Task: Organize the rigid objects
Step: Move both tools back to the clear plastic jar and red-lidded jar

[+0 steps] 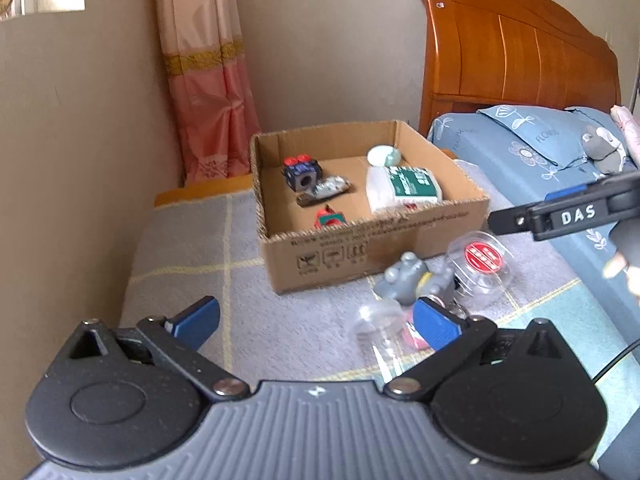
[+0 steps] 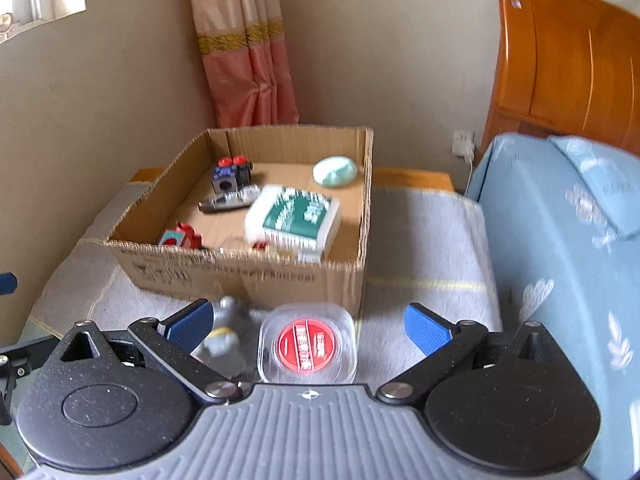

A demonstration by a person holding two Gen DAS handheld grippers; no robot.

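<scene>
**Box part-filled, three pieces left outside**

I have both sets of jaws spread wide and holding nothing. My left gripper [image 1: 316,322] hangs over the blanket-covered surface [image 1: 192,248], and my right gripper [image 2: 308,326] sits just near of the clear lidded container with the red label [image 2: 308,344].

The cardboard box [image 2: 256,276] sits at the far side of the surface, against the wall. Inside it I can see a black cube-shaped toy with red knobs [image 2: 230,174], a dark tool-like piece [image 2: 228,202], a small red item [image 2: 180,238], a white pack with a green label [image 2: 294,218] and a pale green oval dish [image 2: 335,171].

Outside, just near of the box's front wall, lie the labelled container, a grey figurine [image 1: 402,276] touching it on the left, and a clear plastic cup [image 1: 378,328] nearer me. I judge the task better than half done; those three are left.
</scene>
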